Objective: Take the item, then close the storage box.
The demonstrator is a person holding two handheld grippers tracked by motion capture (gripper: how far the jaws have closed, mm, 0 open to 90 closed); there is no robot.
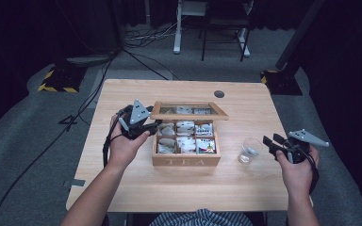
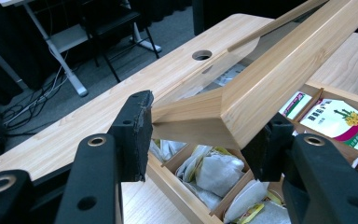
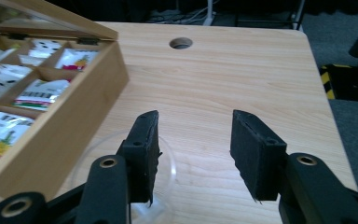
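Observation:
A wooden tea box (image 1: pixel 185 161) stands mid-table with its glass-paned lid (image 1: pixel 188 111) raised. Tea bags (image 1: pixel 185 136) fill its compartments. My left gripper (image 1: pixel 154 125) is at the lid's left front corner. In the left gripper view the lid's wooden frame (image 2: pixel 279 70) sits between the two pads (image 2: pixel 137 135), which press on it. A clear empty glass (image 1: pixel 250 150) stands right of the box. My right gripper (image 1: pixel 269 141) hovers just right of the glass, jaws open with nothing between them. In the right gripper view the glass (image 3: pixel 93 156) lies under the left jaw of the right gripper (image 3: pixel 196 140).
The table has a round cable hole (image 1: pixel 219 93) near its far edge. Bare wood lies around the box and beyond the glass (image 3: pixel 242 70). Chair and desk legs stand on the grey floor behind, with cables trailing at the left.

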